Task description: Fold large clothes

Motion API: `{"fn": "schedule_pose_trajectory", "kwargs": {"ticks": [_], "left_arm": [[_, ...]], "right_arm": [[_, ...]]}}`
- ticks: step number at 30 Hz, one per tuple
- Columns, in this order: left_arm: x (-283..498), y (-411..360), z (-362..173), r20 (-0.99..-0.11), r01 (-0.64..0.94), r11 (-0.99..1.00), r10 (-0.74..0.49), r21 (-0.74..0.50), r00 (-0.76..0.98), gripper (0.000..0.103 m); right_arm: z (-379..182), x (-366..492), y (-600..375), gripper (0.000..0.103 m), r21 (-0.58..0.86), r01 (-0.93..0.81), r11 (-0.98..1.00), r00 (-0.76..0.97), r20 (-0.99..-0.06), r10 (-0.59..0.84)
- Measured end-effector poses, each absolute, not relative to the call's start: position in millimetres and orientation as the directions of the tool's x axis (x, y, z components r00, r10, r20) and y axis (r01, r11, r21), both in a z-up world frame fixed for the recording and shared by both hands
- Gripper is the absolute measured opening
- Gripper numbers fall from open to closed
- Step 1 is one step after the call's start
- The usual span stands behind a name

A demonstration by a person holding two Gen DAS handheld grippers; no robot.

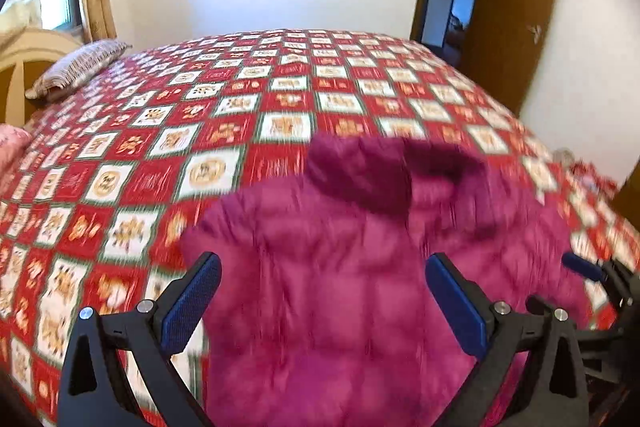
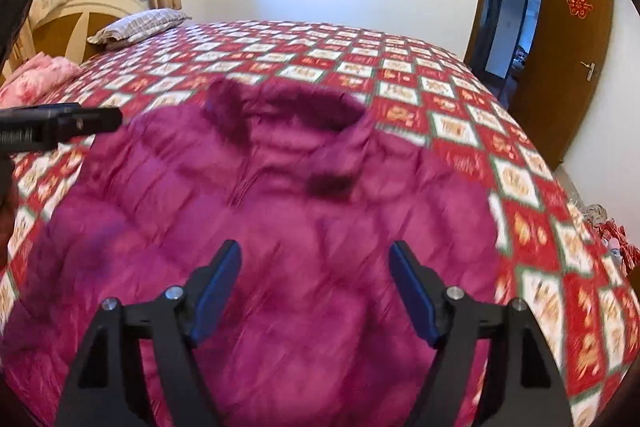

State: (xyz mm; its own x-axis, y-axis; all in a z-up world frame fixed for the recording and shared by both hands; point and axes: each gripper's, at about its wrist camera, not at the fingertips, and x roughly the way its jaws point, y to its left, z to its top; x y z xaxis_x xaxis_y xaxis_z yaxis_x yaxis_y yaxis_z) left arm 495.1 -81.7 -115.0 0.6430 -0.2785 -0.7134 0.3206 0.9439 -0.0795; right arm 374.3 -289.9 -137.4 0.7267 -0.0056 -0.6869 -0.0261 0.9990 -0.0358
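Both grippers, left [image 1: 322, 301] and right [image 2: 316, 291], hung released above the magenta jacket [image 2: 280, 227], which lay spread on the checked bedspread [image 2: 460, 99], collar away. Best pinch each side by its hem before folding inward.

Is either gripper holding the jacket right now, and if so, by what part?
Nothing is held. The left gripper and the right gripper are both open above the magenta jacket, which lies on the bed.
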Motion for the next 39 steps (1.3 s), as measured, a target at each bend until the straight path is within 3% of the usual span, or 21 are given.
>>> {"fn": "schedule_pose_trajectory", "kwargs": {"ticks": [10,17,21,25,27,28,29,31,39], "left_arm": [[604,-106,-113,-0.700,0.235,0.958,-0.283,-0.166,0.656,0.102],[650,-136,-154,-0.791,0.266,0.959,-0.239,-0.100,0.564,0.102],[643,-136,-166,-0.797,0.322,0.943,-0.260,-0.087,0.545,0.102],[633,-128,-168,-0.786,0.371,0.922,-0.309,-0.110,0.535,0.100],[630,-127,-169,-0.786,0.407,0.904,-0.343,-0.128,0.514,0.080],[630,-127,-169,-0.792,0.419,0.898,-0.352,-0.136,0.499,0.057],[627,-127,-170,-0.797,0.427,0.894,-0.353,-0.133,0.490,0.043],[618,-126,-170,-0.794,0.443,0.888,-0.353,-0.119,0.495,0.032],[576,-112,-174,-0.765,0.472,0.878,-0.356,-0.078,0.537,0.020]], "right_arm": [[-116,458,-329,0.078,0.001,0.021,1.000,0.717,-0.697,-0.014],[-130,517,-325,0.078,-0.036,-0.016,0.999,0.678,-0.735,-0.015],[-142,539,-326,0.077,-0.062,-0.031,0.998,0.655,-0.755,-0.026],[-150,546,-327,0.050,-0.079,-0.062,0.995,0.632,-0.775,-0.022],[-151,544,-326,0.032,-0.091,-0.080,0.993,0.627,-0.779,-0.021],[-150,540,-325,0.019,-0.097,-0.081,0.992,0.634,-0.773,-0.024],[-149,538,-325,0.017,-0.101,-0.081,0.992,0.637,-0.770,-0.026],[-147,531,-325,0.013,-0.109,-0.085,0.990,0.649,-0.760,-0.029],[-149,502,-331,0.009,-0.129,-0.085,0.988,0.665,-0.746,-0.040]]}}
